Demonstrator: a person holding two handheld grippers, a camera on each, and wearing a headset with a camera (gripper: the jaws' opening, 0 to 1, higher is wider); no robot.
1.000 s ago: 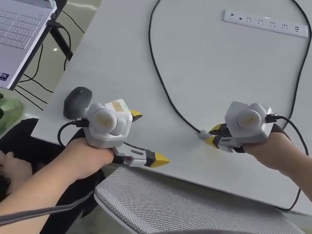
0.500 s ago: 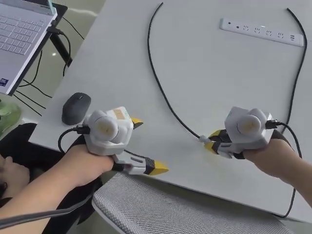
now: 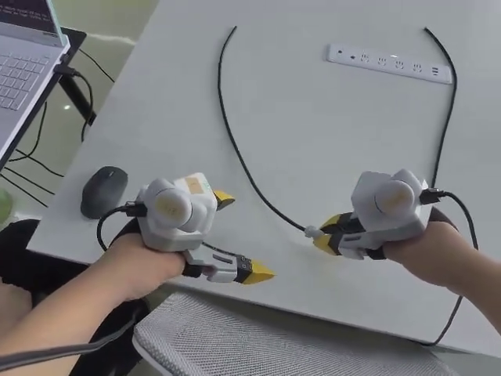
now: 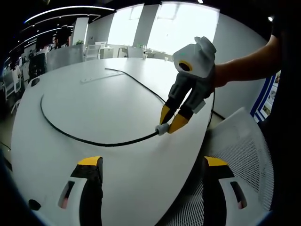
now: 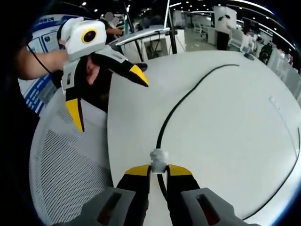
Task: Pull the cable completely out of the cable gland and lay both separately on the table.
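right claw clamped on cable gland near surface edge; left claw wide apart, empty, left of gland. cable looks light, floppy, likely snug in seal: grip it just behind gland

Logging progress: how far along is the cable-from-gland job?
Done: nothing separated; the cable gland sits on the cable. In hand: right gripper clamps the cable behind it; left gripper open, empty. Left: pull apart, lay both down.
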